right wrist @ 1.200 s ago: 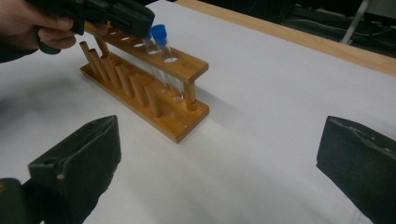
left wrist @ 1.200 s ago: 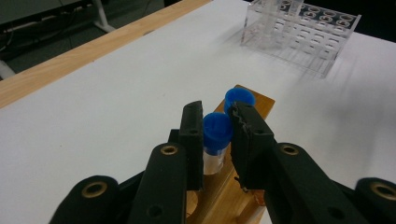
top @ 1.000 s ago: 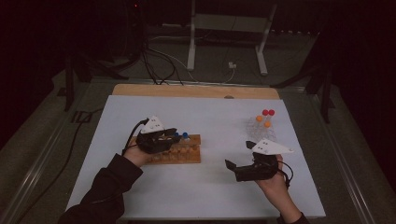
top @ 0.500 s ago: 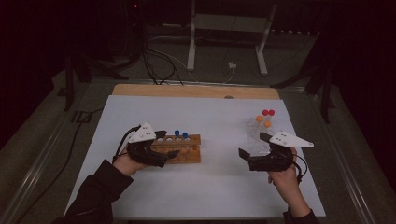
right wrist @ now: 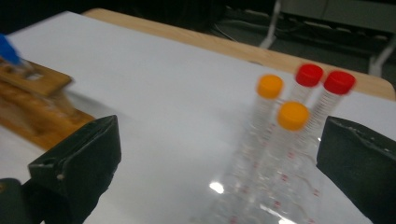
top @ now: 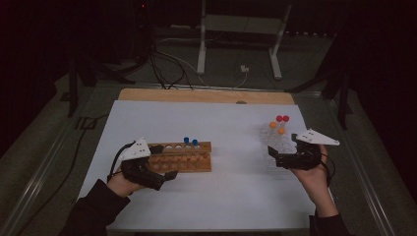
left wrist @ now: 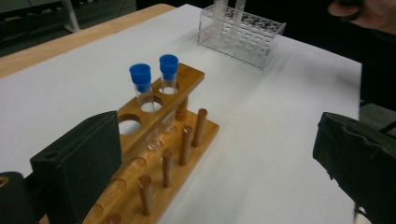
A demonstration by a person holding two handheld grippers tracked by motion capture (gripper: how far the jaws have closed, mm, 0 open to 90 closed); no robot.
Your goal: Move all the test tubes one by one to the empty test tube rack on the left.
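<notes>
Left gripper [top: 169, 175] is seen low at the near-left of the white worktop [top: 236, 196], jaws wide with nothing between them. They have just been opening, which reads as a release. They lie level, pointing along the near side of the wooden rack [top: 183, 156].

Two blue-capped tubes [left wrist: 154, 88] are seated upright in neighbouring holes at the far end of the rack's top board; the holes nearer the gripper are open. Upright seating is likely why the rack is used: caps kept up, tubes kept apart. A row of wooden pegs [left wrist: 182, 144] is carried on the lower board, all bare.

The middle of the worktop is bare sheet.

Clear plastic rack [top: 278, 147] is placed at the right. Four tubes are held upright in it: two orange-capped tubes [right wrist: 280, 100] in front, two red-capped tubes [right wrist: 324, 79] behind, in a tight cluster.

Right gripper [top: 273, 153] is held just beside the clear rack, jaws wide and empty, aimed at the capped tubes. Judged as lining up for a pick; the nearer orange cap is the probable target. The close packing of the tubes may make a clean grip on one awkward.
</notes>
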